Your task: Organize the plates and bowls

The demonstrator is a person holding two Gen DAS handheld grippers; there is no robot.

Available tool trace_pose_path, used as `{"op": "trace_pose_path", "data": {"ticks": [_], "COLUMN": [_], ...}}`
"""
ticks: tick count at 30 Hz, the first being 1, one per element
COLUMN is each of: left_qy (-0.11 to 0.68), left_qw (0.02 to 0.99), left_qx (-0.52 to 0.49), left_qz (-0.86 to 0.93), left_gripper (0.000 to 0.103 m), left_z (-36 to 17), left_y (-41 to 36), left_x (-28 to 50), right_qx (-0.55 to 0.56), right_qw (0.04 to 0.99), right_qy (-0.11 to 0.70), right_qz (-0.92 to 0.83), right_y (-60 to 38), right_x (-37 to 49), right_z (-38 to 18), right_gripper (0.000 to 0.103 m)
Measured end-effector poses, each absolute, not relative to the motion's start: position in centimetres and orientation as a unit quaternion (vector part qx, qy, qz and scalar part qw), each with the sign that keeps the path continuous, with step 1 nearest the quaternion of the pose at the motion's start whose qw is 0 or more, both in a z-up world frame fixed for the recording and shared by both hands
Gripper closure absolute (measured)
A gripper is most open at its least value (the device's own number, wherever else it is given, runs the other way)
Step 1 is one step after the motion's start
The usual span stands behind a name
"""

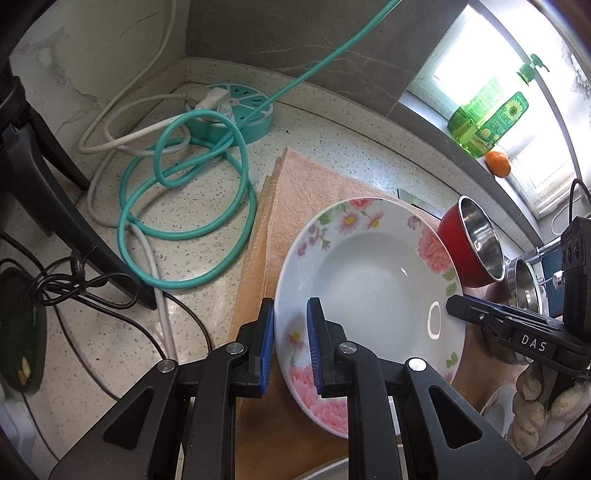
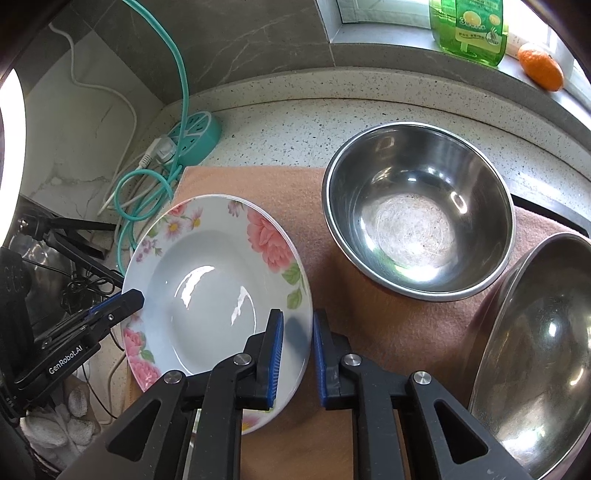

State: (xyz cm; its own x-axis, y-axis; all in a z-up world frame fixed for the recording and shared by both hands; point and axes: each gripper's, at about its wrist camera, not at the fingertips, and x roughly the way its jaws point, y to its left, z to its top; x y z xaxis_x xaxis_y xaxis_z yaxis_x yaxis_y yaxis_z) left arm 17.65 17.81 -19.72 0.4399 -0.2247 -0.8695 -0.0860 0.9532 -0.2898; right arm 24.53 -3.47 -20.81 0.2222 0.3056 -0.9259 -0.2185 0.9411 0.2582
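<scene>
A white deep plate with pink flowers (image 1: pixel 369 280) (image 2: pixel 207 291) is over the peach cloth (image 1: pixel 303 192) (image 2: pixel 369 332). My left gripper (image 1: pixel 290 343) straddles its left rim, fingers close on either side, gripping it. My right gripper (image 2: pixel 298 354) straddles the opposite rim the same way; it shows in the left wrist view (image 1: pixel 480 317). The left gripper shows in the right wrist view (image 2: pixel 118 306). A steel bowl with a red outside (image 1: pixel 476 240) (image 2: pixel 417 210) stands behind the plate. A second steel bowl (image 2: pixel 535 354) (image 1: pixel 524 284) lies to its right.
A teal round power strip (image 1: pixel 236 110) (image 2: pixel 195 136) with a coiled teal cable (image 1: pixel 184 184) and white cord sits at the back left. A green soap bottle (image 1: pixel 487 114) (image 2: pixel 469 26) and an orange (image 1: pixel 498 163) (image 2: pixel 541 72) stand on the windowsill. Black tripod legs and cables (image 1: pixel 55 206) are at left.
</scene>
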Motion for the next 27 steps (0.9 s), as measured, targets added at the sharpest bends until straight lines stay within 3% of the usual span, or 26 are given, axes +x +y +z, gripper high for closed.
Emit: {"op": "trace_pose_path", "data": {"ticks": [27], "left_qy": [0.512], "left_qw": [0.845], "left_qx": [-0.149], "left_qz": [-0.039], "left_gripper": [0.088], "left_z": [-16.6], "left_y": [16.6], "left_x": [15.1], "right_qx": [0.063], "right_qw": [0.796], "right_qy": [0.575], "right_qz": [0.176], "right_y": [-5.7], "right_x": [21.5], "right_z": [-17.5], "right_gripper": [0.089]}}
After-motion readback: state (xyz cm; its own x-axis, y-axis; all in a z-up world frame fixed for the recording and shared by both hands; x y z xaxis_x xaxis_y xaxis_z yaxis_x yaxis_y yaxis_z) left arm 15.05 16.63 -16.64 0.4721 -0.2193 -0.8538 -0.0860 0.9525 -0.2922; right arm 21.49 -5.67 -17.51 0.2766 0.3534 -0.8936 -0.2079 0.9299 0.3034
